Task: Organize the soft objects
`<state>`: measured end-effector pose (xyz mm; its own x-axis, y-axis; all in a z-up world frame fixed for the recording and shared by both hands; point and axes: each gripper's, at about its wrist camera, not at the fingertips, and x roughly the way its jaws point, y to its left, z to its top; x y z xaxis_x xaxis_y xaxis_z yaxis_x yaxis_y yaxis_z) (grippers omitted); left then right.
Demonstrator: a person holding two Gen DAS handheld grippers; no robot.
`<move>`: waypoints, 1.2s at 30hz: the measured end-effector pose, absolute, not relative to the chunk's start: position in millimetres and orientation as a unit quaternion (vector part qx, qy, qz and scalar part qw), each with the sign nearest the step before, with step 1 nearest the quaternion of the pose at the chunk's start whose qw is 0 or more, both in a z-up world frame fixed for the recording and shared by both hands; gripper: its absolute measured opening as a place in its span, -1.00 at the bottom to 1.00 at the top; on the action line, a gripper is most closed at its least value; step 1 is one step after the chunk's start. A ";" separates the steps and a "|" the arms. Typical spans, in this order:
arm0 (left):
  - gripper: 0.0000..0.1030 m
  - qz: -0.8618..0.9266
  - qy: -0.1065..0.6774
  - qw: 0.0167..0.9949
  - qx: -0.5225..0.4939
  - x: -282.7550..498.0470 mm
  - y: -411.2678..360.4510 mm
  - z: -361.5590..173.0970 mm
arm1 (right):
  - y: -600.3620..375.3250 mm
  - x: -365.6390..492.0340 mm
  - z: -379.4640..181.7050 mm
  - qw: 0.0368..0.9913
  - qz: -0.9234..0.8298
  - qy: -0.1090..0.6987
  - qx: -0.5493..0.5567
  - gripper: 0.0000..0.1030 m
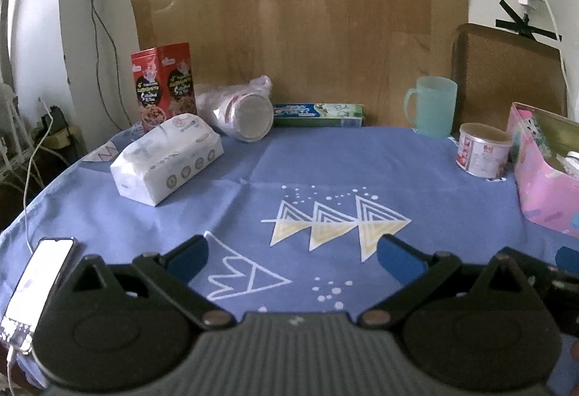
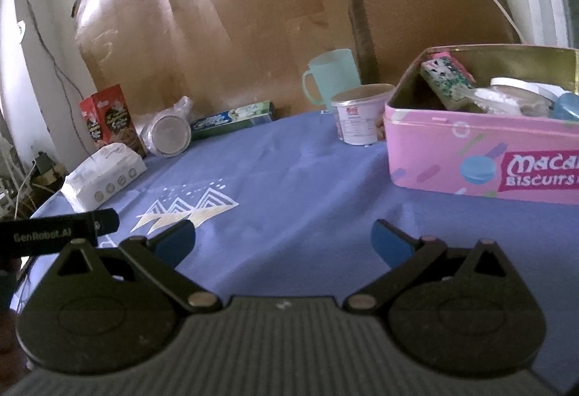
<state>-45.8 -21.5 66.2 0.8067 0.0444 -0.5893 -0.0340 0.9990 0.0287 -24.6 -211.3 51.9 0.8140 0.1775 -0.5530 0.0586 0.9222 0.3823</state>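
White soft tissue pkt [image 1: 167,159], lying flat

The soft blue tablecloth [image 1: 325,164] has 3 white and yellow triangles. The squishy tissue pack [image 1: 168,159] is white with small round marks. The tall cardboard box [image 1: 164,83] is red. The plastic mug [image 1: 432,106] is light green. The metal biscuit tin [image 2: 481,157] is pink.

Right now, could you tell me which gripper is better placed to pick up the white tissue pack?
Left, probably: the white tissue pack lies nearer its open gripper; the right gripper faces the pink tin.
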 end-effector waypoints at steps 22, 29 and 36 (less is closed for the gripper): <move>1.00 0.024 0.299 0.954 0.000 -45.8 -24.2 67.5 | -211.4 -23.4 45.7 0.928 0.040 0.313 0.198 1.00; 1.00 0.018 0.308 0.951 0.011 -45.9 -34.3 70.9 | -213.0 -28.1 53.2 0.931 0.039 0.306 0.194 1.00; 1.00 0.011 0.315 0.948 0.030 -45.3 -46.9 76.4 | -215.1 -33.4 57.1 0.934 0.033 0.298 0.196 1.00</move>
